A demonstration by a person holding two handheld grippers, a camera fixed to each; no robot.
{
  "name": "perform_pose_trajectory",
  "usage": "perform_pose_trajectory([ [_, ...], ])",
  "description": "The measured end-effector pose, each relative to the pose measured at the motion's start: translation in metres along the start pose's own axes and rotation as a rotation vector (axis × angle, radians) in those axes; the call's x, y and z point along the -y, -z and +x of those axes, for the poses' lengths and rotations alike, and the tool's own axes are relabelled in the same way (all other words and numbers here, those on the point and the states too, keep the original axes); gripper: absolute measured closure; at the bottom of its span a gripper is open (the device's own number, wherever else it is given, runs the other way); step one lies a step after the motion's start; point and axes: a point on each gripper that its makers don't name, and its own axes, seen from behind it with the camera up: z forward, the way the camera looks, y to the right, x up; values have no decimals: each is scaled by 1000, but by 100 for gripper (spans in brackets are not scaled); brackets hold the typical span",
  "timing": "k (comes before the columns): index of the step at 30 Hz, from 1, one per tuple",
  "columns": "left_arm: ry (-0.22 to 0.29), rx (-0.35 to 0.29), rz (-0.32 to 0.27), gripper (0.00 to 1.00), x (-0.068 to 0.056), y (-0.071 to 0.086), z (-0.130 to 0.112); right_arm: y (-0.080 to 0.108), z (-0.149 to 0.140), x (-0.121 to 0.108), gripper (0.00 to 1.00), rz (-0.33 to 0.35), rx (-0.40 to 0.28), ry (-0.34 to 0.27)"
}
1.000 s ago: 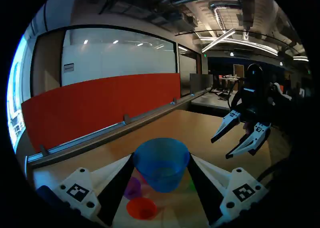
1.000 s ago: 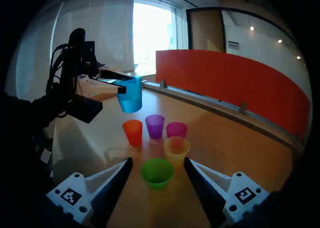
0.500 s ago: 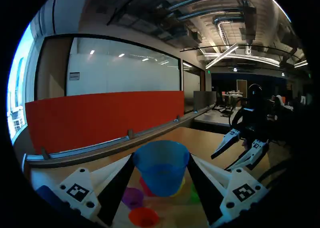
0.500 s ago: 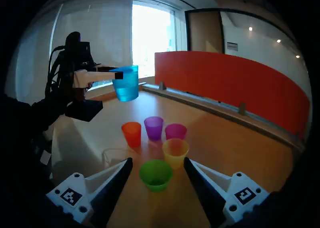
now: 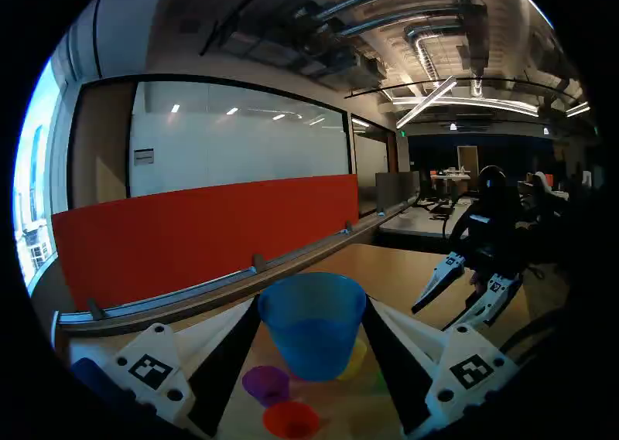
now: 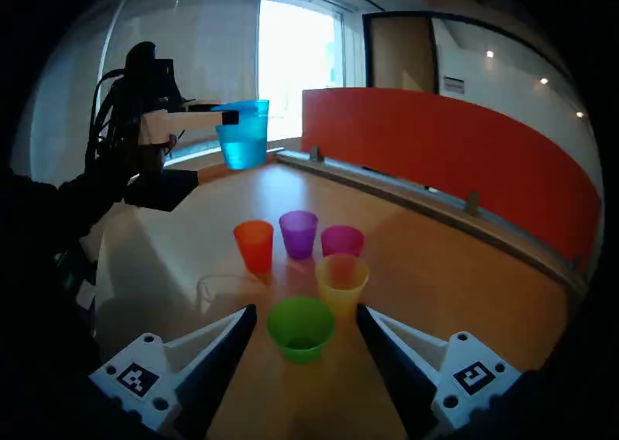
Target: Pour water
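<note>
Room: Office light is coming in through a bright window; a red partition is running along the far edge of the wooden table, and bare metal ducts are crossing the ceiling.
Left gripper: I am carrying my left gripper raised well above the table, its fingers closed in to the width of the blue cup and pressing on it from both sides.
Blue cup: It is sitting upright in that grip, a smooth translucent plastic cone narrowing toward its base; the lower part is reading a deeper blue, but I cannot tell whether that is water. In the right gripper view the blue cup is hanging in the air, up and to the left of the cups on the table.
Right gripper: I am holding my right gripper low over the table with its fingers spread wide and gripping nothing.
Green cup: The green cup is standing between those open fingers, apart from both.
Other cups: A yellow cup is standing just beyond the green one; an orange cup, a purple cup and a pink cup are lining up in a row behind it, all upright, glossy tapered plastic.
Clear cup: A colourless clear cup is standing left of the green one, its outline faint.
Left gripper view: The right gripper is showing off to the right, white fingers apart.
</note>
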Motion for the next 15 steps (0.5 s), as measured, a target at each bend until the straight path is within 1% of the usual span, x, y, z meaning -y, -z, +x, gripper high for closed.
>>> perform_pose_trajectory([
  [6, 0, 11, 7, 11, 5, 2, -2, -12, -21, 5, 1, 13, 42, 13],
  [15, -7, 24, 13, 11, 11, 3, -6, -32, -43, 6, 0, 30, 93, 7],
])
